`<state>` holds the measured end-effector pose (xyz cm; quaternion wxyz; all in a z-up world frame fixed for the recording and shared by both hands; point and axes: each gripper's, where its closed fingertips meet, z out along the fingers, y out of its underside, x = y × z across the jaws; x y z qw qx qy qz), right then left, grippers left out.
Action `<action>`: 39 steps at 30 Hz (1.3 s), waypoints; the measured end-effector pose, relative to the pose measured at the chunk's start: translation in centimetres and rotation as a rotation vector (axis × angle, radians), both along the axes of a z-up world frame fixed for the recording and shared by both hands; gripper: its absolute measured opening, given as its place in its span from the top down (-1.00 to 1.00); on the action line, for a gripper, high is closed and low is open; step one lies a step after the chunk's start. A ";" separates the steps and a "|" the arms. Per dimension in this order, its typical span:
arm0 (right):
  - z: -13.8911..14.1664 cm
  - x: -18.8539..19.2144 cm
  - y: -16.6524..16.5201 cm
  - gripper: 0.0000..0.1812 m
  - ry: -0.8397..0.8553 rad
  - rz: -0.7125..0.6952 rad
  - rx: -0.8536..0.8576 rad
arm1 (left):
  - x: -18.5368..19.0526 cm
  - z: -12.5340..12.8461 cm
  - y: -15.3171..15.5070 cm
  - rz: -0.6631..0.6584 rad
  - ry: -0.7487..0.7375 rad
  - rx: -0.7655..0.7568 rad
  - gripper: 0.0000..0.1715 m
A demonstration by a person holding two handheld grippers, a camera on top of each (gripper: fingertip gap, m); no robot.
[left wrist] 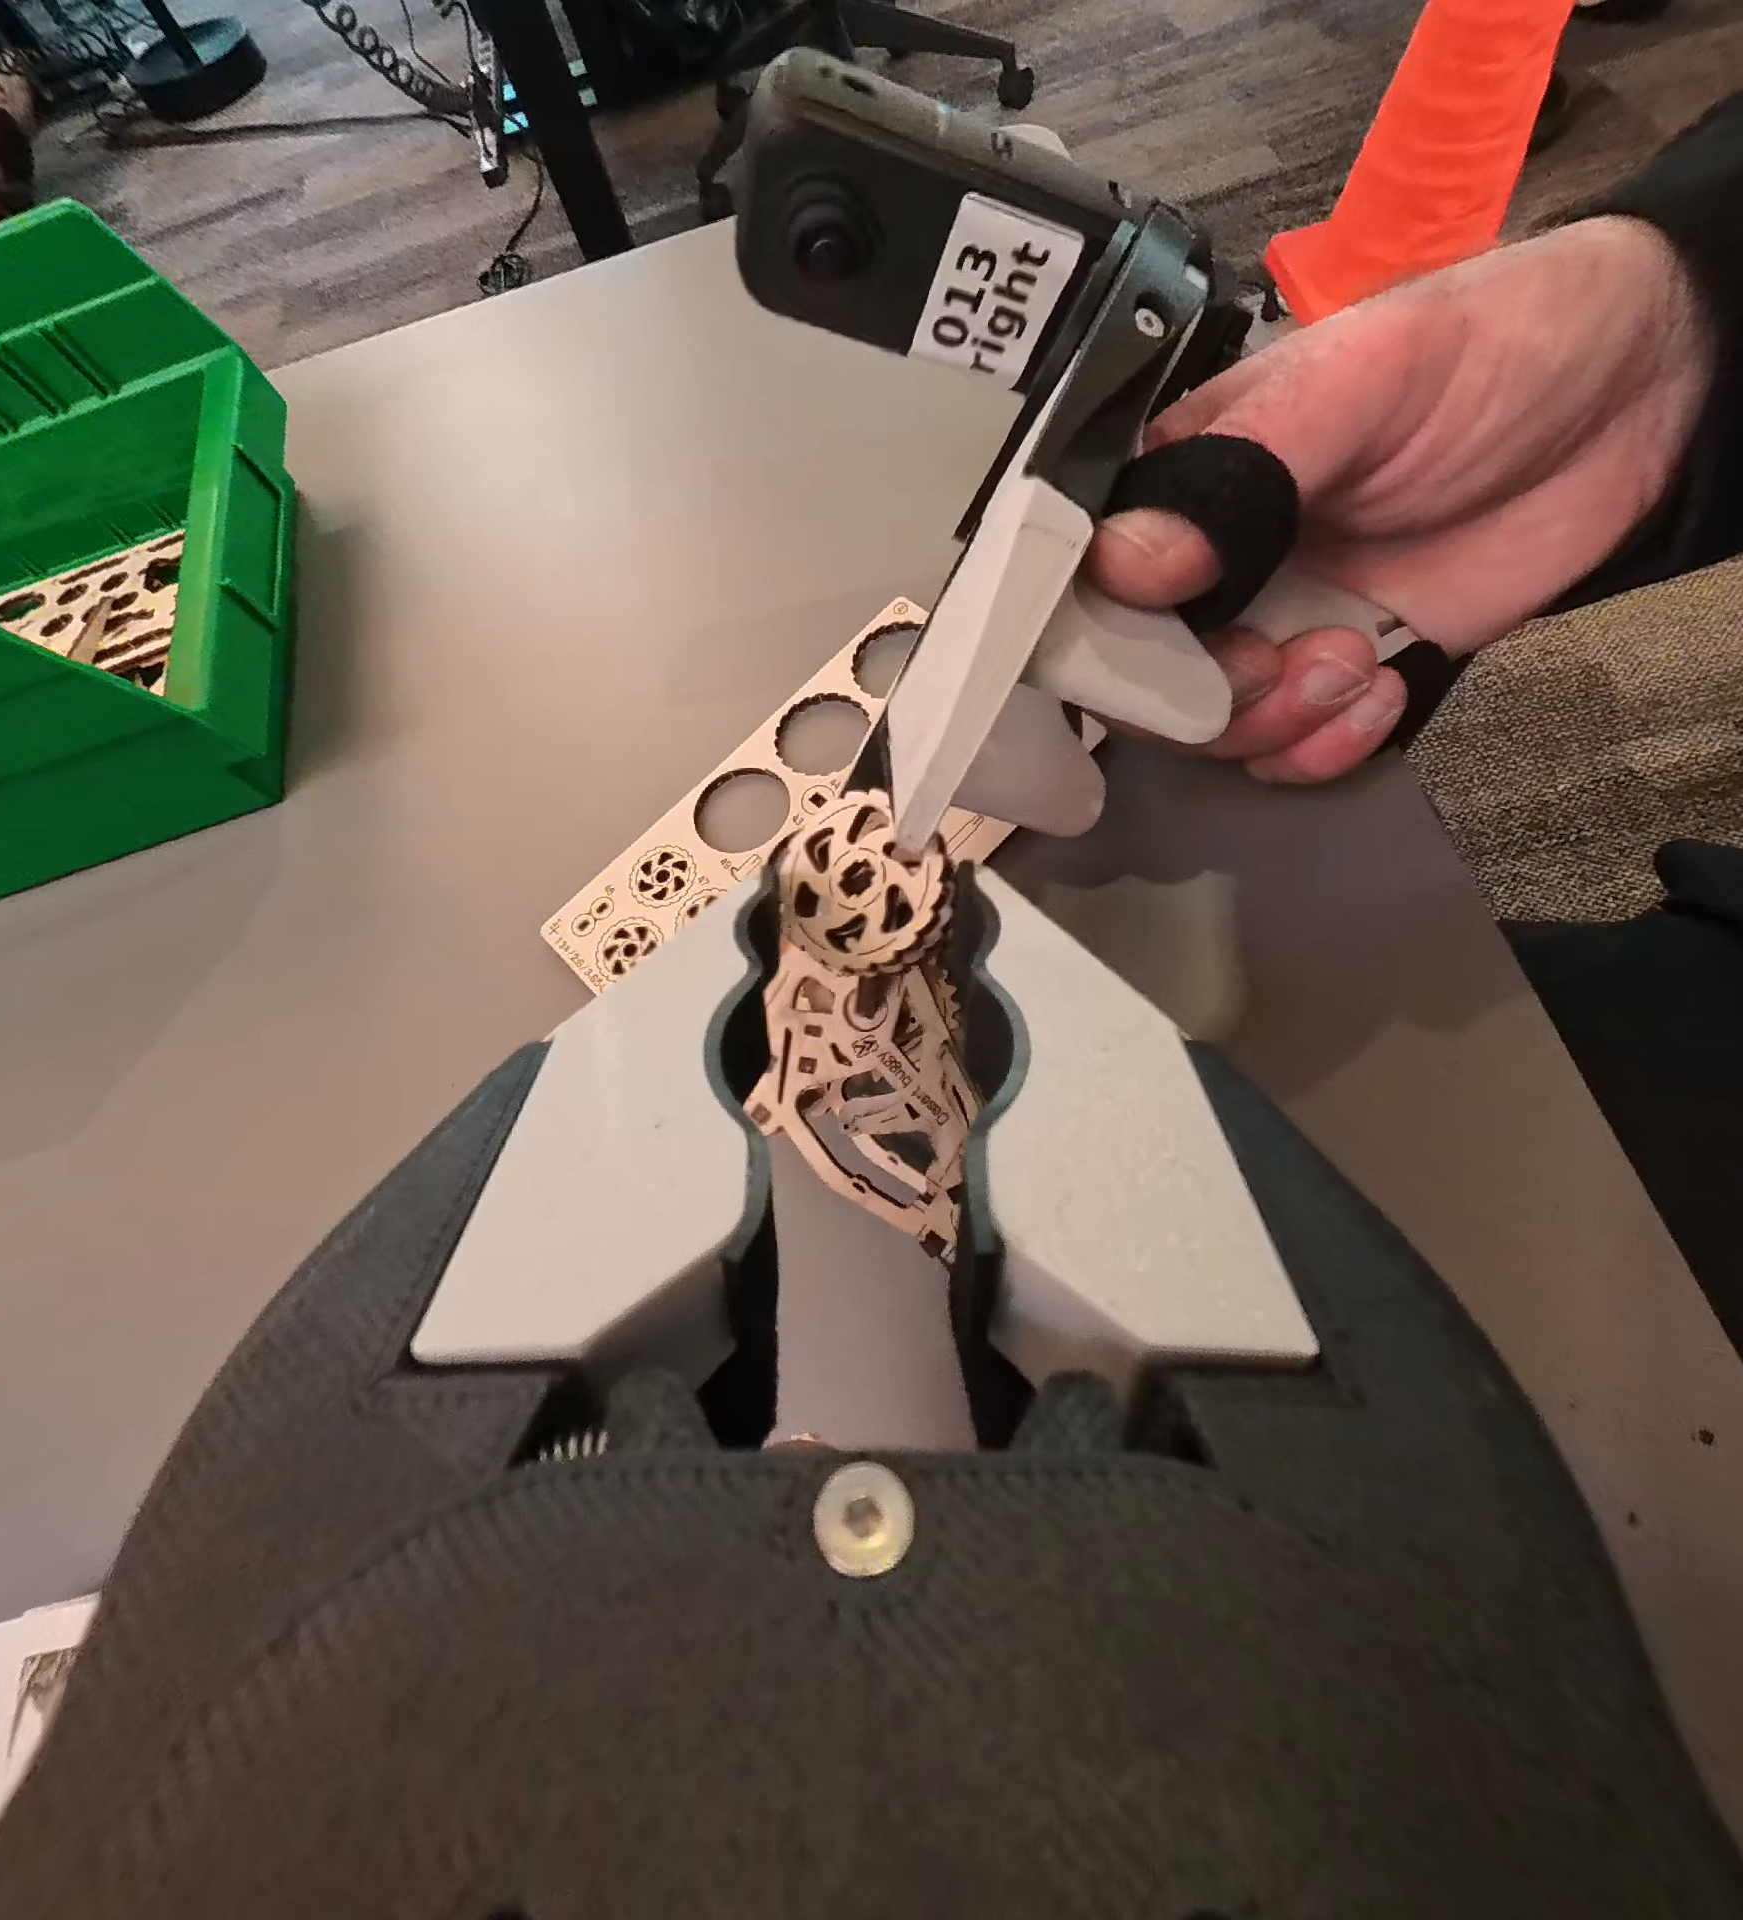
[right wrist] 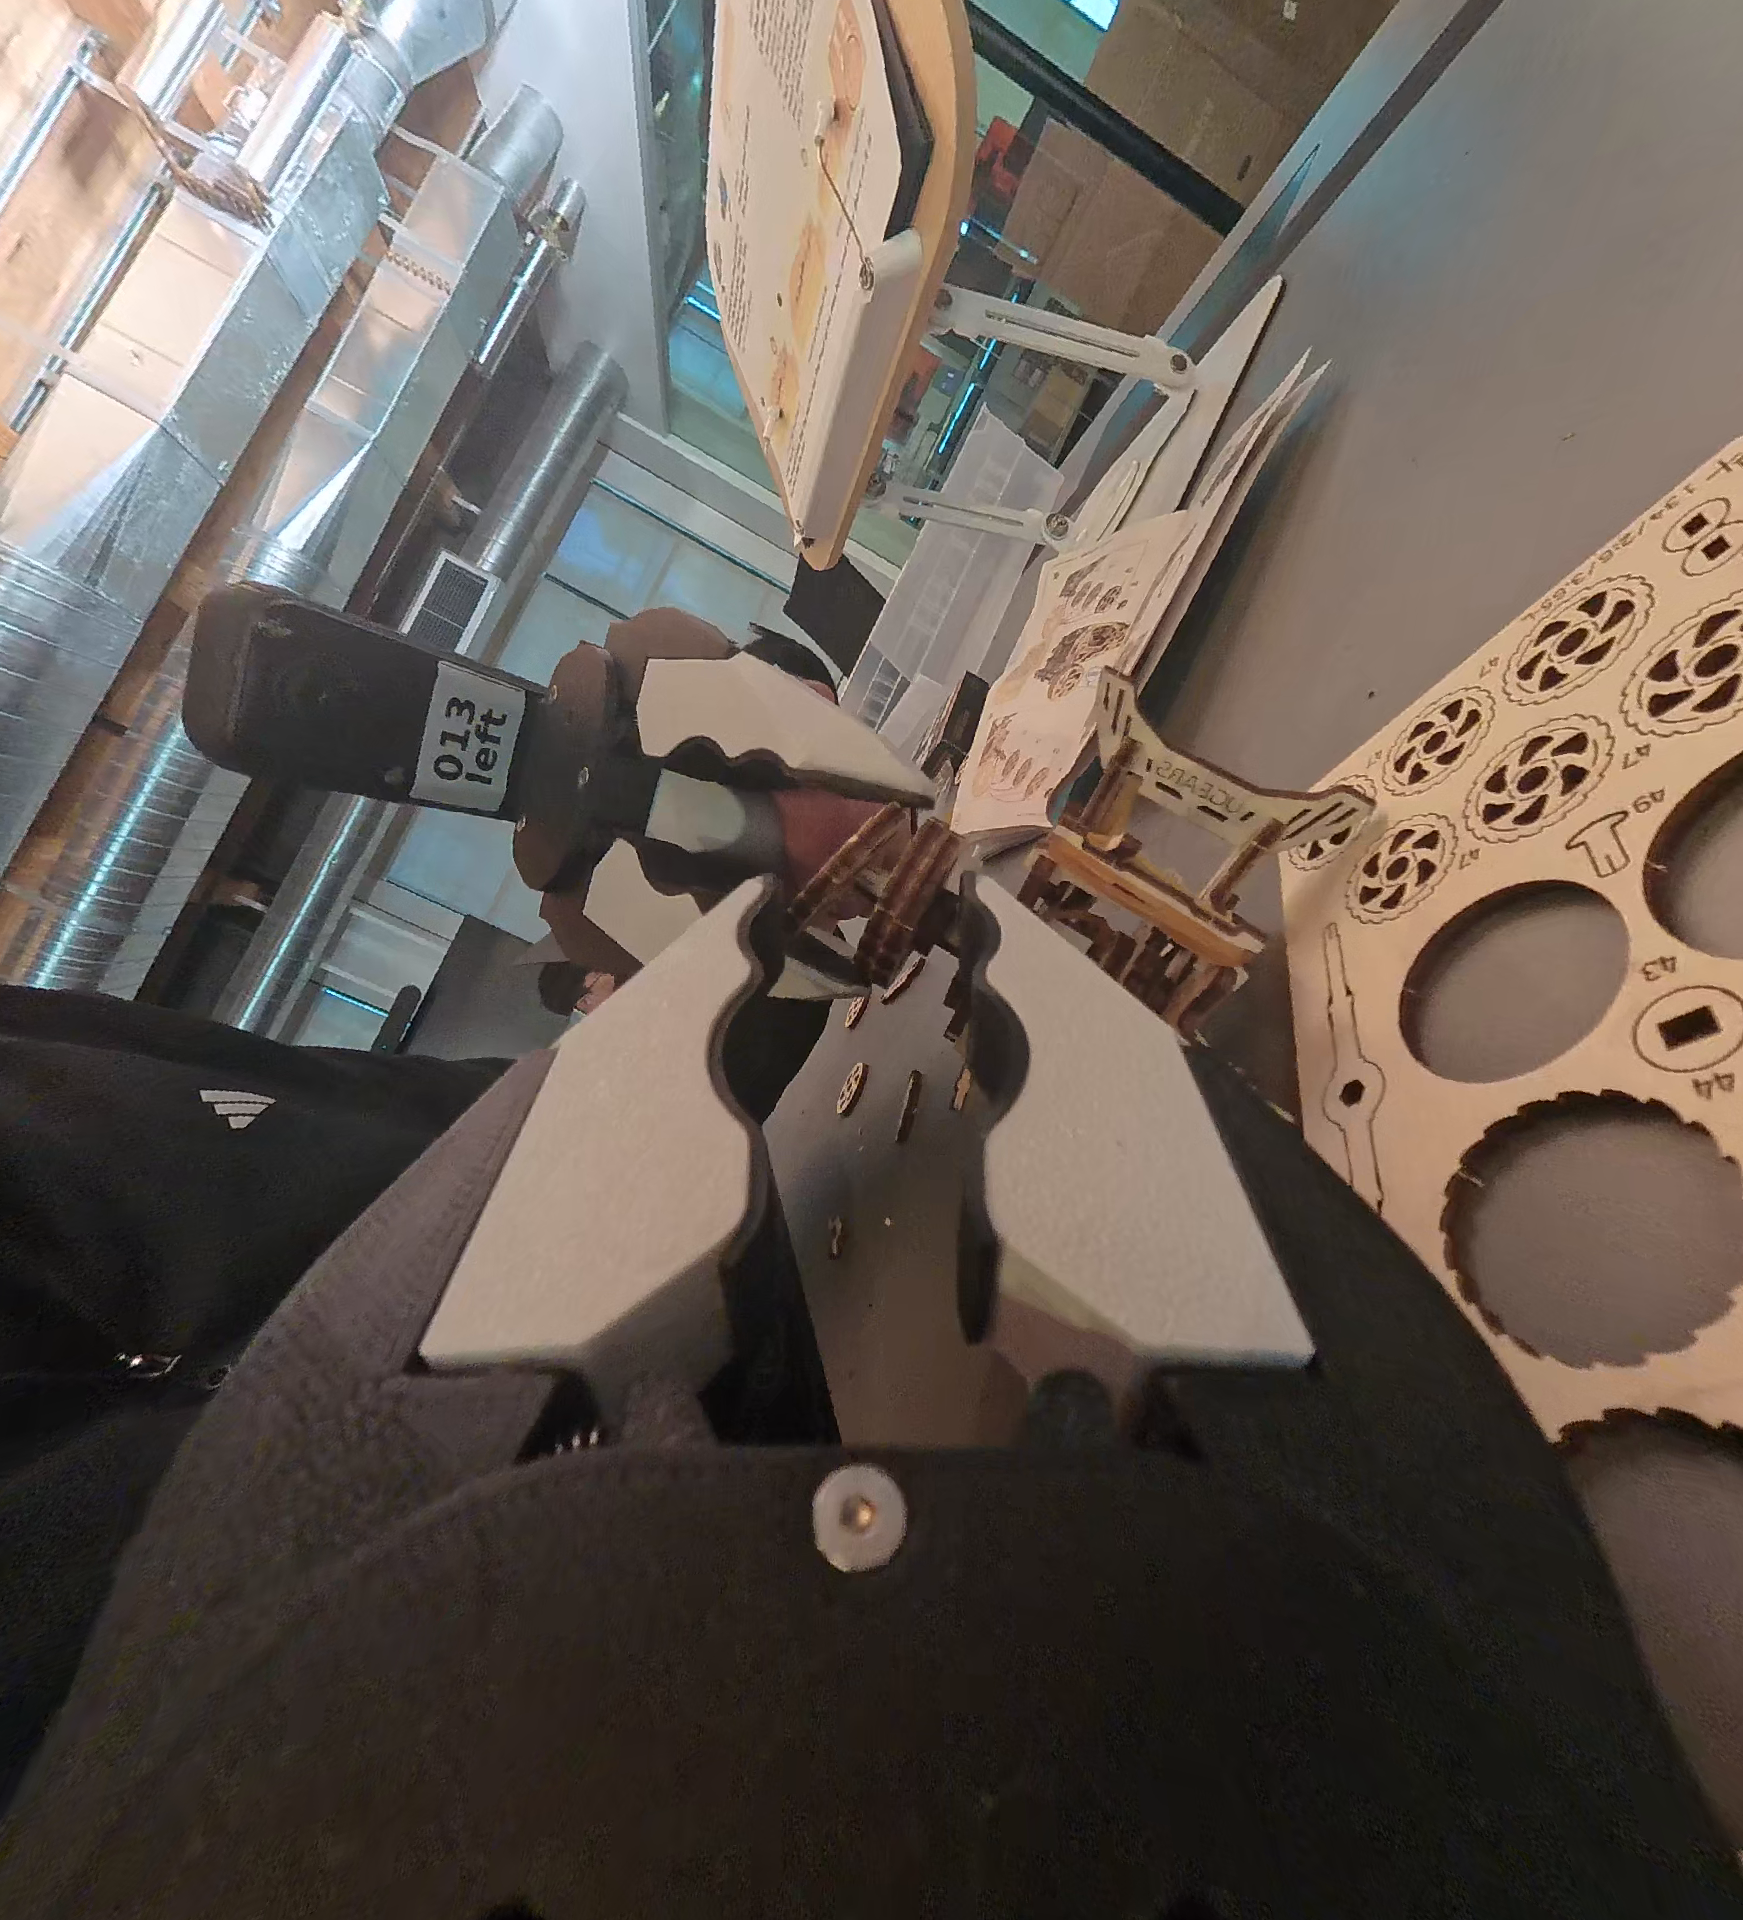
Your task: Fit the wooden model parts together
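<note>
**Wheel seating on the held frame**

Left wrist view: the left gripper (left wrist: 872, 1049) was clamped on the wooden frame (left wrist: 862, 1117); the right gripper (left wrist: 908, 836) pinched the toothed wheel (left wrist: 862, 894) at its top.

Right wrist view: blur obscured contact, apparently closed. Press squarely along the axle.

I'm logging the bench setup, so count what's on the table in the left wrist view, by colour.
Green: 1, storage bin
Pale wood: 2, punched part sheet and model frame with wheel held in the left hand-held gripper
White: 1, paper corner
Total: 4
</note>
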<state>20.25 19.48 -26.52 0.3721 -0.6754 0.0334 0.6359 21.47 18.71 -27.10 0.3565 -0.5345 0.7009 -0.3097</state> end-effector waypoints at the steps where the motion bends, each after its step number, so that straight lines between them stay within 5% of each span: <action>1: 0.0 0.0 0.0 0.67 -0.004 -0.002 0.001 | 0.0 0.0 0.0 0.002 -0.002 -0.010 0.64; 30: 0.0 0.5 -0.3 0.74 0.015 -0.003 -0.003 | 0.0 -0.4 -0.9 0.034 -0.088 -0.088 0.45; 39: 0.1 0.4 -0.4 0.75 0.003 0.007 0.008 | -0.1 0.3 -0.7 0.046 -0.153 -0.214 0.65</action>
